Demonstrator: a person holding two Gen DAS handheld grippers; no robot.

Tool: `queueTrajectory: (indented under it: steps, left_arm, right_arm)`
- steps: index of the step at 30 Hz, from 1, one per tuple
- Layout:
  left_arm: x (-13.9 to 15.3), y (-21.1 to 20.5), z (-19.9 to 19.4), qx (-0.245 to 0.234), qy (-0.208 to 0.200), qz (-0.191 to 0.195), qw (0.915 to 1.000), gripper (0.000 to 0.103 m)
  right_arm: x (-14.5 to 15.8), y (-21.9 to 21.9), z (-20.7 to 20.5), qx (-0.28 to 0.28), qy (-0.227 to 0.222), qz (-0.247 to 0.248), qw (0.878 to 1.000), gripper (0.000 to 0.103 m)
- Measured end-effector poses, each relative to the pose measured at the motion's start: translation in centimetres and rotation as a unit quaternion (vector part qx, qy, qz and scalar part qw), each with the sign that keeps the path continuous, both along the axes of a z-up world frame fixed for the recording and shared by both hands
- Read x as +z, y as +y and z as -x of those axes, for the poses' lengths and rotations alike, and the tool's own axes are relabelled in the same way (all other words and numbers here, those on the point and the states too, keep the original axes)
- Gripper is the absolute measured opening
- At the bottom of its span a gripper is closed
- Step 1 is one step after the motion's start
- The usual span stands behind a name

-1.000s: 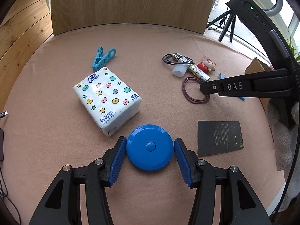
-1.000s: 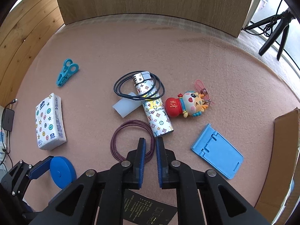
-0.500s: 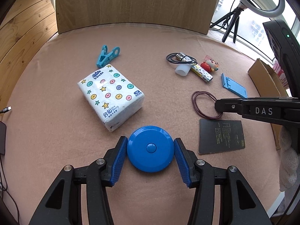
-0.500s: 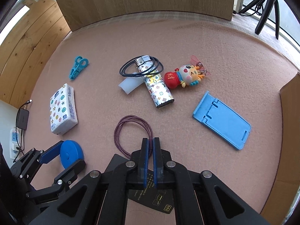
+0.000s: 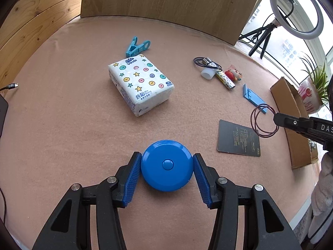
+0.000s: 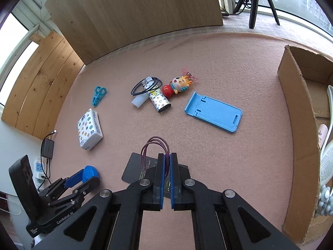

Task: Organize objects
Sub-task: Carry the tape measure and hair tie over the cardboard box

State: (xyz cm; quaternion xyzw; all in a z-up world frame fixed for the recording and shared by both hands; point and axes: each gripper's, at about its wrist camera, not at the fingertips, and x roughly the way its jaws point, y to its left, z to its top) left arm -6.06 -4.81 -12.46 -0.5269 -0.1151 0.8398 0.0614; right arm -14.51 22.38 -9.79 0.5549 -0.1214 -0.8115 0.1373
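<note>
The right gripper (image 6: pixel 167 158) is clenched on a thin maroon cord loop (image 6: pixel 155 144), a few strands of glossy round cord coiled into one ring; in the right wrist view the loop stands up out of the blue pads at lower centre of the frame, and in the left wrist view it hangs in the air at the right edge, just above the far corner of a flat matt black card (image 5: pixel 239 138) printed with fine pale text. The left gripper (image 5: pixel 167 165) grasps a round blue tape measure (image 5: pixel 167 165), a smooth hard plastic disc with a small raised button in its middle, at lower centre of the left wrist view; both ribbed blue pads (image 5: pixel 133 180) press on its rim. All lies on a pinkish-brown felt cloth (image 5: pixel 62 125) with a fuzzy, even nap. At upper centre of the left wrist view sits a soft rectangular tissue pack (image 5: pixel 140 83) in shiny white wrap with coloured dots and stars, and just beyond it a teal plastic clip (image 5: pixel 137 46). At upper right of that view a black cable coil (image 5: pixel 205 62) lies over the end of a glossy patterned cylinder (image 5: pixel 225 81), with a small white translucent cap (image 5: pixel 207 75) touching it and a red and orange doll charm (image 5: pixel 234 75) beside it. Lower to the right is a flat light-blue plastic phone stand (image 6: pixel 214 111) with rounded corners. A rough brown cardboard box (image 6: pixel 297 125) with torn edges fills the right side of the right wrist view.
</note>
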Motion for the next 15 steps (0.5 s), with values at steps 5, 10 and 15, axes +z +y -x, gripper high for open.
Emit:
queueTrajectory:
  steps: [5, 10, 15]
  left_arm:
    - [1.4, 1.0, 0.0, -0.008, 0.011, -0.005, 0.9999, 0.054]
    - [3.3, 3.7, 0.7, -0.032, 0.029, -0.009, 0.999, 0.054]
    - [5.4, 8.1, 1.8, -0.072, 0.051, -0.018, 0.9959, 0.054]
  right_arm:
    - [2.0, 2.7, -2.3, -0.018, 0.019, 0.008, 1.0, 0.004]
    - [4.2, 5.6, -4.1, -0.039, 0.042, 0.003, 0.998, 0.004]
    - [6.2, 9.8, -5.8, -0.075, 0.065, -0.005, 0.995, 0.004]
